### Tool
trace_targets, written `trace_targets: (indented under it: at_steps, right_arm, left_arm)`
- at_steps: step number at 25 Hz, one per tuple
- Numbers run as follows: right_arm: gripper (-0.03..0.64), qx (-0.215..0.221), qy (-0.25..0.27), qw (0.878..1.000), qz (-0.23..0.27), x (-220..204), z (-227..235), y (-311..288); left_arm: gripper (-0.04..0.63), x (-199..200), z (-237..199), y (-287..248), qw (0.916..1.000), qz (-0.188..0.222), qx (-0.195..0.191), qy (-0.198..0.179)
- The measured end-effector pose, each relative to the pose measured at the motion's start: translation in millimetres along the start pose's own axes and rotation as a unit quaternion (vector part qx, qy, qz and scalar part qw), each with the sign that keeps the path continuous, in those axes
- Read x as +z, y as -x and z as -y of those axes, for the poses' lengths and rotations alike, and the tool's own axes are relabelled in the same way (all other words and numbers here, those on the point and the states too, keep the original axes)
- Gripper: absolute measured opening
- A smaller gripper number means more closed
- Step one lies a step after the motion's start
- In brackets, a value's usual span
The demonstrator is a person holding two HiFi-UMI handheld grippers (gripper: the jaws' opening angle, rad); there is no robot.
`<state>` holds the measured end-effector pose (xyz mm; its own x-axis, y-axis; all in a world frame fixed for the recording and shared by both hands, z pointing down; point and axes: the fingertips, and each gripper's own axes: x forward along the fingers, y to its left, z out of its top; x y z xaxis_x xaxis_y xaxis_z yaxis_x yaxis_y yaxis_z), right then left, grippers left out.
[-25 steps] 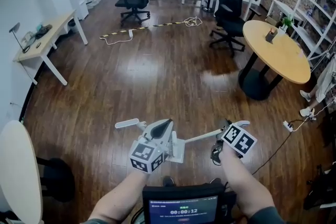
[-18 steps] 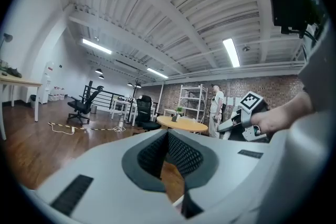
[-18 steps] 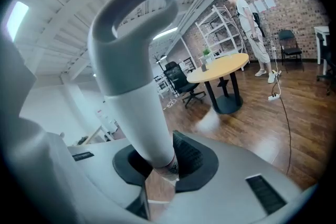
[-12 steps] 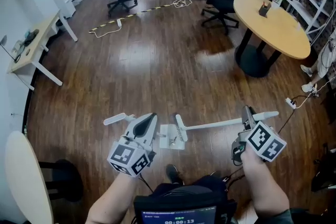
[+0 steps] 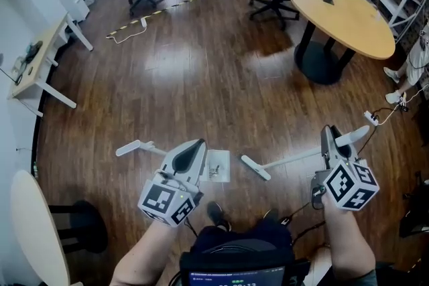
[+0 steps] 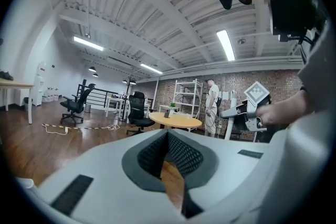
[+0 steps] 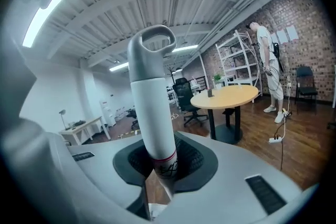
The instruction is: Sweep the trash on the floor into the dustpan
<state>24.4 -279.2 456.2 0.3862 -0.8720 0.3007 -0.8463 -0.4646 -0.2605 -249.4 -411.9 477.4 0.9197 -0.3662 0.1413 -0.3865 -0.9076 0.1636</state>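
The dark wooden plank floor [image 5: 201,90] fills most of the head view, bare apart from office furniture far off. Across it, just ahead of the person, lies the long-handled white broom [image 5: 288,159], head low at the centre and shaft rising to the right. This slant probably lets the head drag toward the pan.

The flat white plastic dustpan [image 5: 218,164] sits just left of the broom head, apart from it, mouth facing it. Its handle runs off leftward under the left gripper [image 5: 194,151]. That gripper's jaws are drawn to a narrow wedge. Its own view shows only floor through the slit, so the hold on the handle is a judgement. The forearm reaches forward with the gripper tipped toward the floor.

The right gripper [image 5: 330,143] is clamped on the broom's shaft, held out wide.

The trash [image 5: 213,173] – a few small specks – lies on the pan; none can be made out on the floor.
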Motion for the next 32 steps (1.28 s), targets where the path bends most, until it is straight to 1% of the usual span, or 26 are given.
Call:
trace_targets:
  at_steps: [2,6,8,13,17,20,23,26,28,30,32]
  right_arm:
    - [0.089,0.008,0.022,1.000,0.011,12.9,11.8,11.3]
    - [0.085,0.057,0.072,0.995,0.032,42.6,22.7,43.9]
    - [0.081,0.070,0.089,0.993,0.045,60.5,32.3,65.7]
    - [0.075,0.085,0.104,0.987,0.088,114.9,81.2,120.3]
    - [0.072,0.091,0.114,0.982,0.116,150.1,100.4,171.6]
    - [0.071,0.089,0.120,0.981,0.128,163.4,117.8,207.8]
    - [0.071,0.096,0.118,0.980,0.127,171.3,149.7,234.3]
    - [0.071,0.101,0.118,0.980,0.128,194.8,186.7,275.2]
    - [0.071,0.106,0.123,0.978,0.130,203.6,201.6,292.6]
    - [0.071,0.116,0.130,0.976,0.132,201.3,206.0,295.8]
    - [0.071,0.129,0.139,0.973,0.132,195.7,208.6,297.4]
  left_arm:
    - [0.017,4.0,19.3,-9.2,1.0000,-0.001,-0.003,-0.002]
    - [0.017,27.5,64.7,-22.3,0.9999,0.006,-0.010,0.001]
    - [0.016,41.6,90.9,-26.5,0.9998,0.010,-0.018,-0.001]
    - [0.017,78.4,166.1,-49.6,0.9988,0.025,-0.040,-0.012]
    - [0.017,108.2,218.6,-51.0,0.9973,0.030,-0.064,-0.023]
    - [0.017,122.5,255.3,-52.6,0.9958,0.037,-0.078,-0.028]
    - [0.017,127.3,296.7,-67.8,0.9956,0.039,-0.079,-0.032]
    - [0.015,139.9,359.4,-75.9,0.9952,0.028,-0.087,-0.033]
    - [0.016,148.6,393.7,-77.4,0.9934,0.026,-0.103,-0.042]
    - [0.017,147.9,407.7,-81.2,0.9918,0.024,-0.118,-0.042]
    - [0.017,140.3,411.1,-86.3,0.9919,0.020,-0.119,-0.039]
